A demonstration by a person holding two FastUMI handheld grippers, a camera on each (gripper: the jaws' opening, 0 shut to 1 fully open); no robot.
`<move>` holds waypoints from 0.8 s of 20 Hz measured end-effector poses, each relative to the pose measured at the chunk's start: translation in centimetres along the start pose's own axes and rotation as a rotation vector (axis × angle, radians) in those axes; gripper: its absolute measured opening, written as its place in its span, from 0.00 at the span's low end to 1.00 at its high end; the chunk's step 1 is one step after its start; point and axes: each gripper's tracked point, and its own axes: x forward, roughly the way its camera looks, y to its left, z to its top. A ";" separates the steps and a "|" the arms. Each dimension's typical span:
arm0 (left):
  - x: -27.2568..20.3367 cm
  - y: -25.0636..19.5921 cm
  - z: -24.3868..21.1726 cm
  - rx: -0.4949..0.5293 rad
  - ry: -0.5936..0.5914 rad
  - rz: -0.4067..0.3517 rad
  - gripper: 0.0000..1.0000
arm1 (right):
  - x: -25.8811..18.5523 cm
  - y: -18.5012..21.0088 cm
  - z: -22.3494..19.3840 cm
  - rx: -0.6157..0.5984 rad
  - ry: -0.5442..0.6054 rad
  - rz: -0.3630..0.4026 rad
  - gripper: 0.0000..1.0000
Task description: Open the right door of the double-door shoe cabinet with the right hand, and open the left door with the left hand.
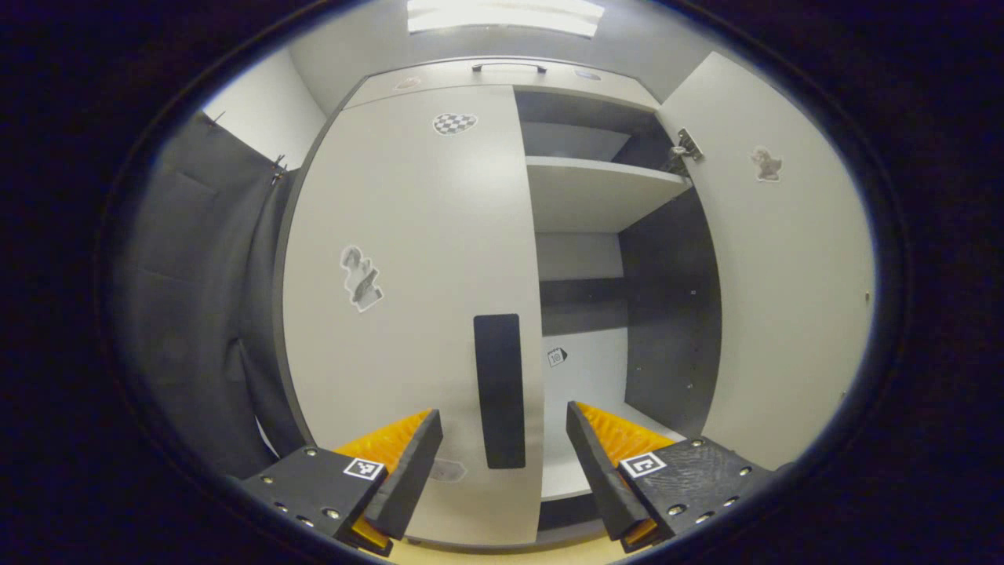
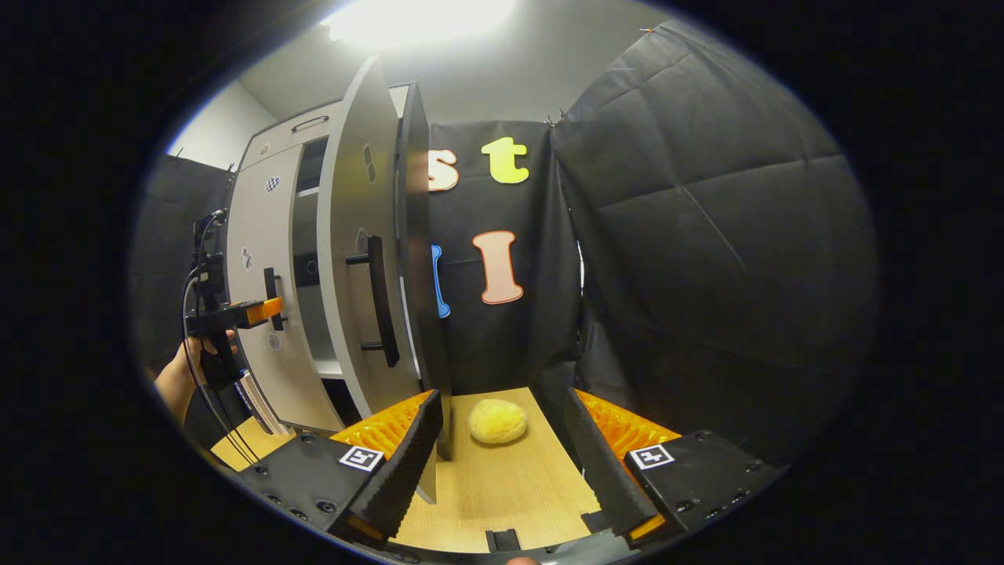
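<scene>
- Black cloth (image 2: pixel 706 235) walls the booth on the right of the right gripper view, and a pale ceiling light (image 1: pixel 506 16) glows above the cabinet in the left gripper view
- The shoe cabinet (image 1: pixel 408 235) stands straight ahead in the left gripper view, grey-white with dark edges, a small dark handle (image 1: pixel 508 67) on its top panel
- The left door (image 1: pixel 408 259) is closed, with a checkered sticker (image 1: pixel 454 123) near its top and another sticker (image 1: pixel 361 278) at mid-height
- Its dark vertical door handle (image 1: pixel 500 390) sits near the door's right edge, between the fingers of the left gripper (image 1: pixel 502 463) as seen from its camera
- The left gripper is spread wide and grasps nothing; whether it touches the handle cannot be told
- The right door (image 1: pixel 784 298) is swung fully open, showing a hinge (image 1: pixel 684 149), a shelf (image 1: pixel 604 192) and a dark inner wall (image 1: pixel 671 314)
- In the right gripper view the open right door is seen nearly edge-on, its long dark handle (image 2: pixel 380 300) facing left
- The right gripper (image 2: pixel 502 463) is also spread open and empty, the door's edge just beside its left finger
- A yellow sponge-like lump (image 2: pixel 497 421) lies on the wooden floor (image 2: pixel 502 486) between that gripper's fingers
- Far left in the right gripper view, a hand (image 2: pixel 188 377) holds the left gripper up at the closed door's handle
</scene>
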 end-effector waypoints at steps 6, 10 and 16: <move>1.6 0.9 0.4 0.037 -0.016 0.031 0.94 | -0.1 -0.7 -0.4 0.008 0.017 -0.021 0.98; 3.0 1.6 -0.3 0.011 0.017 0.042 0.74 | -0.1 -1.1 -0.5 0.020 0.017 -0.028 0.98; 3.8 0.7 -0.6 -0.017 0.021 0.034 0.44 | 0.3 -1.7 -0.6 0.025 0.024 -0.024 0.94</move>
